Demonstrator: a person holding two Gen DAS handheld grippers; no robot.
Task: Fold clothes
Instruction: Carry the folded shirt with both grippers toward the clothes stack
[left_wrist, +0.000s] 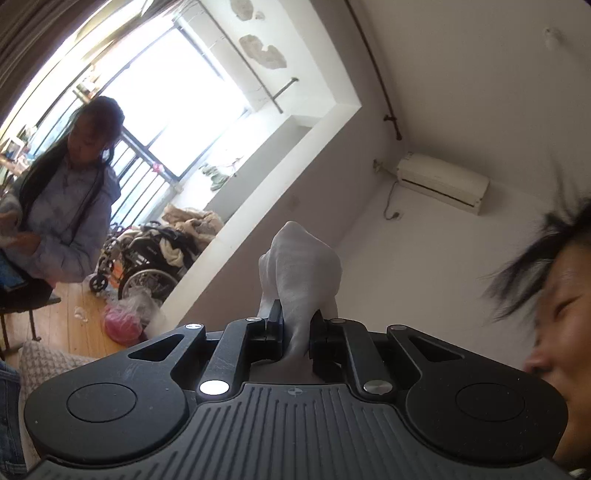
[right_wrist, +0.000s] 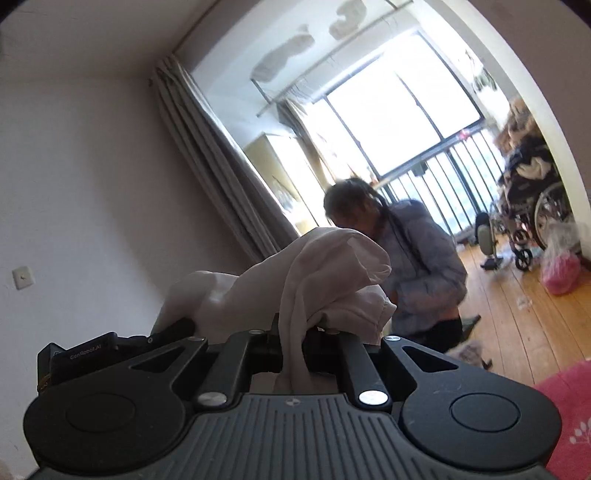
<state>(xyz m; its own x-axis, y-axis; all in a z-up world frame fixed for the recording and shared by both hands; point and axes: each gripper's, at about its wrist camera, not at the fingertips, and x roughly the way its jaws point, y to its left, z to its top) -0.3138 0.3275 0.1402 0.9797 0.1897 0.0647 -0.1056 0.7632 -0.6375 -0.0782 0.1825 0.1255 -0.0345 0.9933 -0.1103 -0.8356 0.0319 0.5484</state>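
Here the left gripper (left_wrist: 295, 325) is clamped on a pale cloth (left_wrist: 301, 266), which bunches up toward 12 o'clock; the right gripper (right_wrist: 293, 332) pinches cloth (right_wrist: 317, 280) too — white, crumpled, spilling toward 10 o'clock. A wheelchair (left_wrist: 151, 254) holds heaped clothes. Only the left view shows the air conditioner (left_wrist: 441, 182) at 2 o'clock; only the right shows a curtain (right_wrist: 207, 155) — 11 o'clock.
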